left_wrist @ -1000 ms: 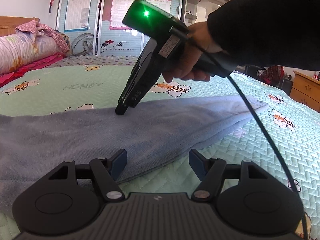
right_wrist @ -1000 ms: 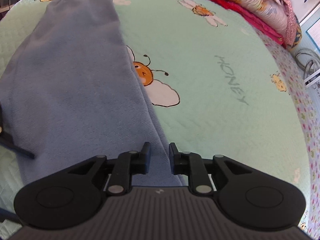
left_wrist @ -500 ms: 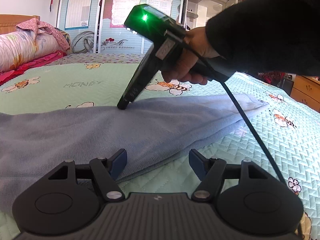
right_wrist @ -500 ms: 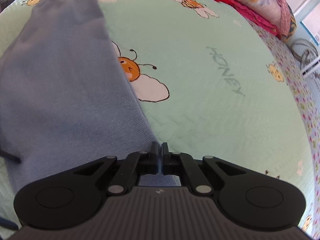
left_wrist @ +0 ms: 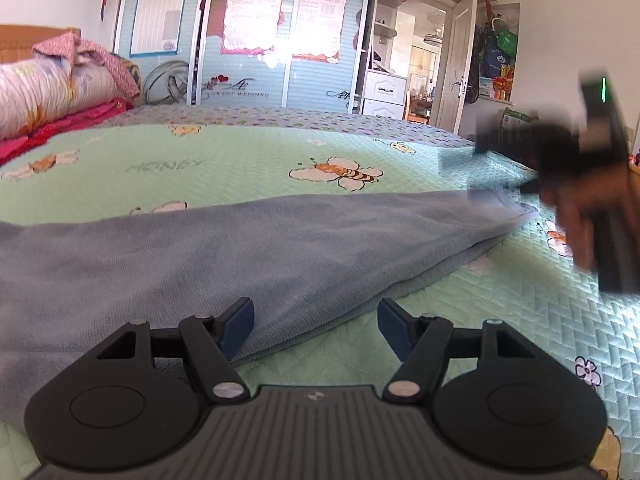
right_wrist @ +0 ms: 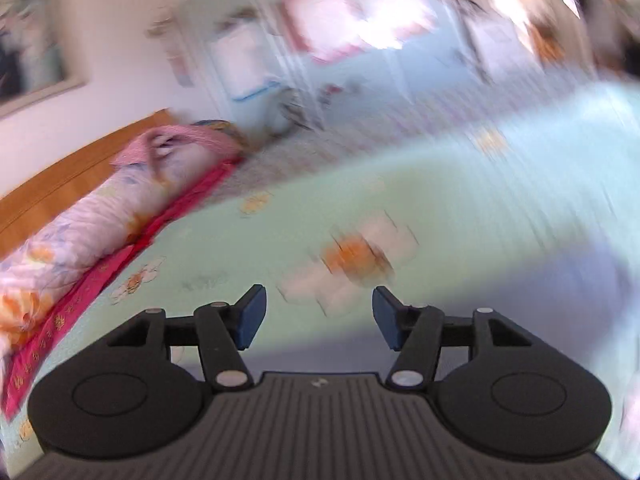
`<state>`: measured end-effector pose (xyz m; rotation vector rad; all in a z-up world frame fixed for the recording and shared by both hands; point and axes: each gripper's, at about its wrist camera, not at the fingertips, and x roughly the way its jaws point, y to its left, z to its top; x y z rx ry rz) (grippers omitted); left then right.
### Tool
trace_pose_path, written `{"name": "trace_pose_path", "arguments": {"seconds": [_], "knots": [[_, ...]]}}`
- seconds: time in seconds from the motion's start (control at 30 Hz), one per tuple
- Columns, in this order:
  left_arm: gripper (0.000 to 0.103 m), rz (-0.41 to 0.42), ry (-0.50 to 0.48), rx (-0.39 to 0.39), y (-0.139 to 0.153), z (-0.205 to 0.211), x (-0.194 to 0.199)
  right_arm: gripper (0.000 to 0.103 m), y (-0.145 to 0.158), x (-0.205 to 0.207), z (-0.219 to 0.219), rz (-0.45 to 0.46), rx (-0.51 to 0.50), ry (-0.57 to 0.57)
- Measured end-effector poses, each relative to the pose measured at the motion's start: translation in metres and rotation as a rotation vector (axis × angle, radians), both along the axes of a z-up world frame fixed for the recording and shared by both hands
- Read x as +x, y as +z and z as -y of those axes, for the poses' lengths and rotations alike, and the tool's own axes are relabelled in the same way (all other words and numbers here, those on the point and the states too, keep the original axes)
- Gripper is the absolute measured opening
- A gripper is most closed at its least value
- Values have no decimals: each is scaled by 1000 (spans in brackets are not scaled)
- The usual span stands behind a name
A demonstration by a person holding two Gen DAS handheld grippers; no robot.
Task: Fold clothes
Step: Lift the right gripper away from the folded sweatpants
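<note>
A long blue-grey garment [left_wrist: 240, 252] lies folded lengthwise across the green bee-print bedspread [left_wrist: 240, 160]. My left gripper [left_wrist: 316, 322] is open and empty, low over the garment's near edge. My right gripper [right_wrist: 318, 312] is open and empty; its view is motion-blurred, with a blurred blue patch of the garment [right_wrist: 500, 300] just ahead at the right. In the left wrist view the right gripper [left_wrist: 480, 146] shows blurred at the far right, near the garment's narrow end [left_wrist: 500, 210].
A rolled floral quilt [left_wrist: 44, 88] and a red blanket [left_wrist: 60, 128] lie at the bed's left end against a wooden headboard [right_wrist: 80, 168]. A wardrobe with posters [left_wrist: 248, 40] stands behind the bed. A doorway [left_wrist: 424, 80] opens at the back right.
My right gripper let go of the garment's far edge, opened, and swung fast to the right toward the narrow end. My left gripper stayed put and open.
</note>
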<state>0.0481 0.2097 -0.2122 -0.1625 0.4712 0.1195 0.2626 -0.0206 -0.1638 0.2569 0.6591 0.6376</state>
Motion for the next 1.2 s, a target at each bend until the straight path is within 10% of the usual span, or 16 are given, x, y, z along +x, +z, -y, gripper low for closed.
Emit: {"name": "trace_pose_path", "arguments": {"seconds": [0.07, 0.2, 0.33, 0.47, 0.6, 0.7, 0.83, 1.0, 1.2], "knots": [[71, 4, 6, -26, -1, -5, 0, 46, -25, 10, 6, 3, -76, -35], [71, 1, 18, 0, 0, -1, 1, 53, -21, 36, 55, 135, -2, -296], [74, -32, 17, 77, -1, 11, 6, 60, -26, 25, 108, 85, 302, -342], [75, -68, 22, 139, 0, 17, 10, 58, -63, 44, 114, -30, 270, -249], [75, -55, 44, 156, 16, 21, 1, 56, -70, 46, 169, 5, 534, -545], [75, -43, 44, 179, 26, 28, -1, 61, -69, 53, 157, -38, 567, -344], [75, -77, 28, 227, 31, 44, 9, 55, -72, 102, 133, -94, 347, -230], [75, -82, 7, 273, 35, 61, 15, 57, -72, 127, 197, -51, 602, -454], [75, -127, 26, 241, 34, 65, 12, 74, -99, 53, 178, -74, 702, -257]]}}
